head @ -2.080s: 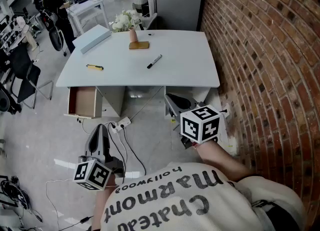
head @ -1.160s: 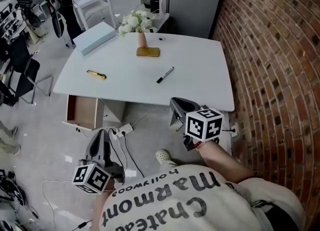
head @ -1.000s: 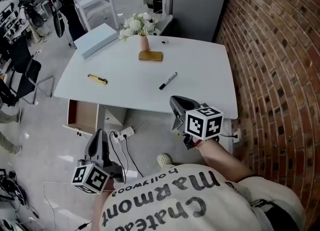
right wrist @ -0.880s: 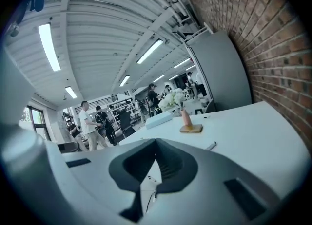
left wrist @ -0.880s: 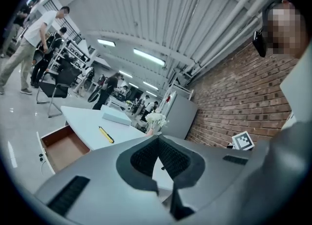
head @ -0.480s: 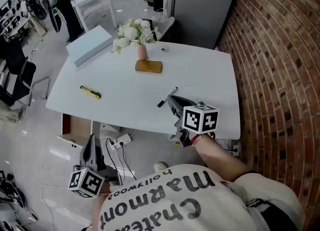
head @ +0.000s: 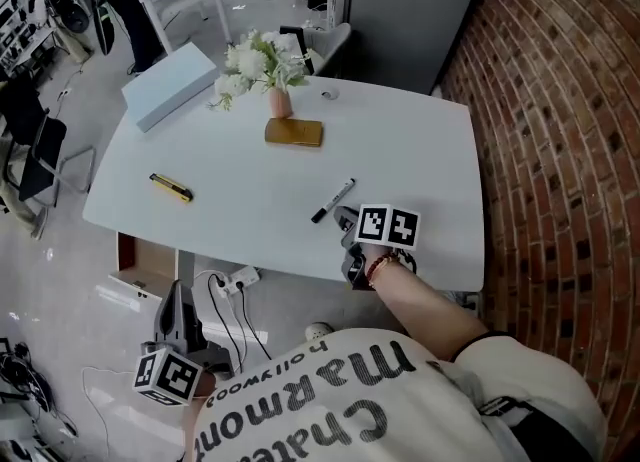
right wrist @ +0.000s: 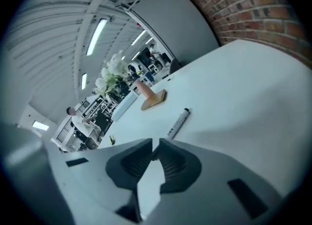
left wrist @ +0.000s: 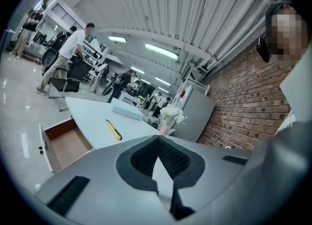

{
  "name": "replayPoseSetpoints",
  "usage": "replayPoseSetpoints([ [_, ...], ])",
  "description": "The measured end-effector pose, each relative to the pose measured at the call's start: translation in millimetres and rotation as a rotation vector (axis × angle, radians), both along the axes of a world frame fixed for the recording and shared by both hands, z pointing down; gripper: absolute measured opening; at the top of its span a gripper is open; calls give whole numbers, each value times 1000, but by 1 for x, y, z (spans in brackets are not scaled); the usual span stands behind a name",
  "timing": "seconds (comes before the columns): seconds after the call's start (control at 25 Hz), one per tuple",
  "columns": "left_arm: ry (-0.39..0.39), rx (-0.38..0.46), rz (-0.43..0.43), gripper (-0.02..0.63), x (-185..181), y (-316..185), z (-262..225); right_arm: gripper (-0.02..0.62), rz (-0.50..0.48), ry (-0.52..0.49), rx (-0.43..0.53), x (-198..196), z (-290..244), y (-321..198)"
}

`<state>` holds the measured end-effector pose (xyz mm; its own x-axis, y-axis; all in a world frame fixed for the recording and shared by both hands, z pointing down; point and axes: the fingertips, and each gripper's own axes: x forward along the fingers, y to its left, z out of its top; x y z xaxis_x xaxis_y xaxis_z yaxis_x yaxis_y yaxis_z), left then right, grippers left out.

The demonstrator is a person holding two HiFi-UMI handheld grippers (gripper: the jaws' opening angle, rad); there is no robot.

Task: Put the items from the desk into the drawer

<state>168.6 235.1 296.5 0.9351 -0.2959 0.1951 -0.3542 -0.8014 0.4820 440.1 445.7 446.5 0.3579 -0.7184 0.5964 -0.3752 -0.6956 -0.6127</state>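
Marker pen (head: 332, 201) lies on the white worktop (head: 430, 160) near the front edge, slanted from 7 to 1 o'clock. The right gripper (head: 345, 220) sits just beside it at 5 o'clock, aimed along the worktop toward the pen. Its fingers have just been parting and now show only a narrow gap, with nothing between them.

To take the pen cleanly, the fingers likely need to spread wider. They should turn to cross the barrel and close at its middle, so it neither rolls away nor swings.

The drawer (head: 140, 265) hangs pulled out below the worktop's front left corner, at 8 o'clock from the pen, and looks empty. The left gripper (head: 176, 290) waits low at 7 o'clock, off the worktop, with its fingers clenched on nothing.

Other items wait on the worktop. A yellow knife (head: 170, 187) lies at 9 o'clock and a wooden block (head: 294, 132) at 11 o'clock. A vase of flowers (head: 278, 100) stands just beyond the block, and a flat box (head: 168, 85) lies at the far left corner.
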Motion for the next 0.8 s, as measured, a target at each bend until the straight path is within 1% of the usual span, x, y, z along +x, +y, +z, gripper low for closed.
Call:
replayPoseSetpoints([
  [0.08, -9, -9, -8, 2, 1, -2, 4, 71, 35, -30, 9, 9, 8, -6],
  [0.16, -15, -11, -13, 2, 3, -4, 6, 93, 48, -31, 9, 18, 13, -15],
  [0.28, -3, -1, -24, 3, 3, -7, 0, 167, 48, -11, -43, 28, 19, -25],
  [0.4, 19, 13, -38, 2, 1, -10, -6, 254, 54, 23, -146, 35, 28, -29],
  [0.52, 25, 18, -60, 3, -5, -14, -6, 312, 45, 32, -267, 36, 40, -30],
  [0.68, 29, -11, -86, 2, -16, -14, 0, 321, 33, 91, -415, 37, 46, -31],
  [0.8, 26, -21, -110, 2, -22, -16, -1, 311, 28, 103, -533, 32, 54, -28],
])
